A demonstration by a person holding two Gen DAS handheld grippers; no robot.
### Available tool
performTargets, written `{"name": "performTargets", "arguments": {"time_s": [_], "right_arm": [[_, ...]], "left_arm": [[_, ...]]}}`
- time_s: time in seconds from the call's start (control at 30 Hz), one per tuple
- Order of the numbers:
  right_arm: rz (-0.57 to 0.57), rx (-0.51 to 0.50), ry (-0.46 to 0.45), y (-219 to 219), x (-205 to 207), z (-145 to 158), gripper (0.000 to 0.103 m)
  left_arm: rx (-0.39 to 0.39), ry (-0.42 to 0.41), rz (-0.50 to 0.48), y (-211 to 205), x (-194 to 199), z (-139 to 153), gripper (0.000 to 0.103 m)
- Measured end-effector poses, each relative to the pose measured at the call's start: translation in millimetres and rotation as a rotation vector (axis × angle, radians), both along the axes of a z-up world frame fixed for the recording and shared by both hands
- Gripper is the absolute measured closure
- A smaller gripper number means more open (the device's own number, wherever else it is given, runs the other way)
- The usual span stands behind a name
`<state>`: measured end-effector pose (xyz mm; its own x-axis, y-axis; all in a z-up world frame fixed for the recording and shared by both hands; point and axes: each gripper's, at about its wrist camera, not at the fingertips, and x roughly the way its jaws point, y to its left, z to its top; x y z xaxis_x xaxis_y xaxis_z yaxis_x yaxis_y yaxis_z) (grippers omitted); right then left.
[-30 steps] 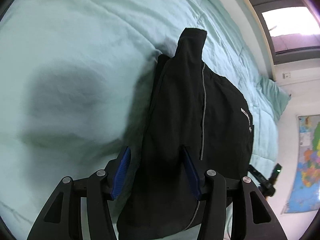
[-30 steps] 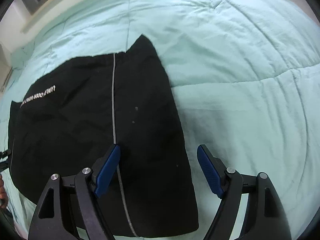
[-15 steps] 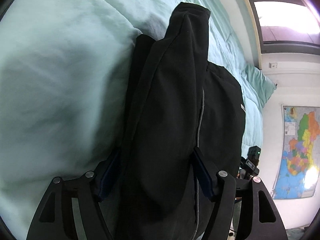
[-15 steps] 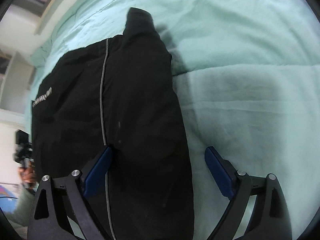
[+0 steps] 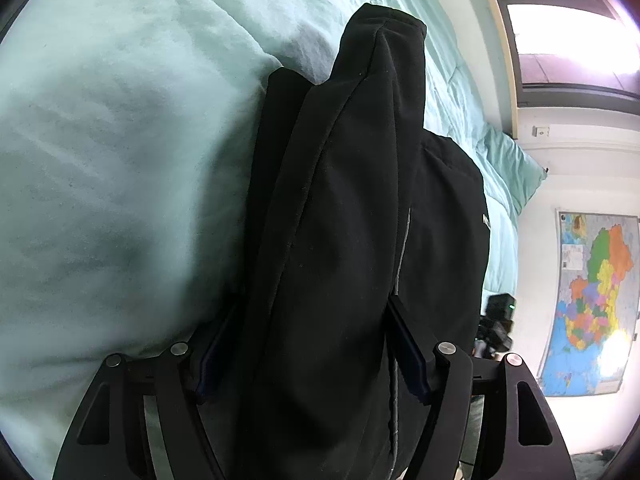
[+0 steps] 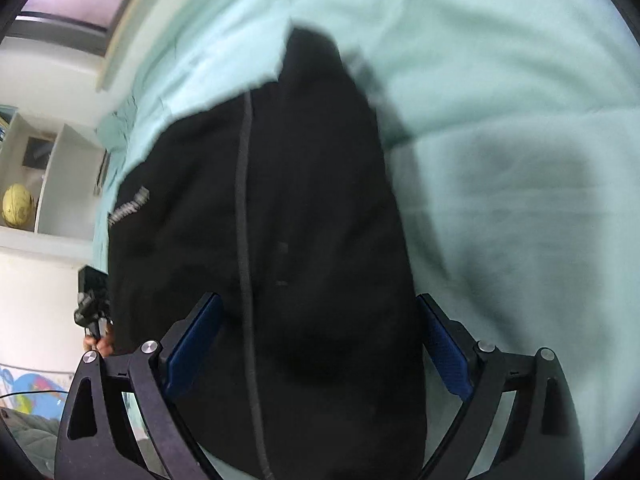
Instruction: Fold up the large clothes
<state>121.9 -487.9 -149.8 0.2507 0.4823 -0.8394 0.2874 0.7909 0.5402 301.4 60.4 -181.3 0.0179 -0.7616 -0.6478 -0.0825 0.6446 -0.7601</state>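
1. Broadly, your work surface is the mint-green quilt (image 5: 120,168) spread over the bed; it is soft and wide, which is why the garment can lie on it with room on both sides for a fold.

2. Next, the black garment (image 6: 288,216) lies lengthwise away from you on that quilt, with a thin grey stripe (image 6: 242,200) down its length and white lettering (image 6: 130,206) near the far left edge in the right wrist view. In the left wrist view one side already stands up as a thick doubled ridge, so I judge a lengthwise fold is partly made and the near end is what you are working.

3. Then your right gripper (image 6: 320,344) straddles the near end of the garment. Its jaws have just been opening, and they stand wide: the right pad sits over the garment's edge by the quilt, the left pad over cloth just left of the stripe. Neither pad looks pressed in, so nothing is held there.

4. Likewise your left gripper (image 5: 308,354) brackets the raised ridge. Its jaws have just been opening too, and cloth fills the gap between them. The pads sit close against the fabric without visibly pinching it; I read it as released.

5. Lastly, a person's hand (image 6: 98,344) on the left gripper's handle shows small at the left edge of the right wrist view.
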Motion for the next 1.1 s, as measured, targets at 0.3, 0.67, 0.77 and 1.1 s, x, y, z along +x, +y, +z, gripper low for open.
{"name": "performTargets", "arguments": {"time_s": [0.3, 0.67, 0.77, 1.1], "right_arm": [[0.068, 0.133, -0.06, 20, 22, -28, 0.022], [0.143, -0.102, -0.282, 76, -32, 83, 0.067], [0.123, -0.107, -0.327, 95, -65, 114, 0.068], [0.079, -0.121, -0.39, 125, -150, 190, 0.068]], "left_arm": [[-0.003, -0.043, -0.002, -12, 6, 2, 0.049], [-0.118, -0.355, -0.007, -25, -59, 134, 0.069], [-0.15, -0.439, -0.015, -26, -91, 175, 0.069], [-0.214, -0.504, -0.021, 1, -192, 246, 0.069]]}}
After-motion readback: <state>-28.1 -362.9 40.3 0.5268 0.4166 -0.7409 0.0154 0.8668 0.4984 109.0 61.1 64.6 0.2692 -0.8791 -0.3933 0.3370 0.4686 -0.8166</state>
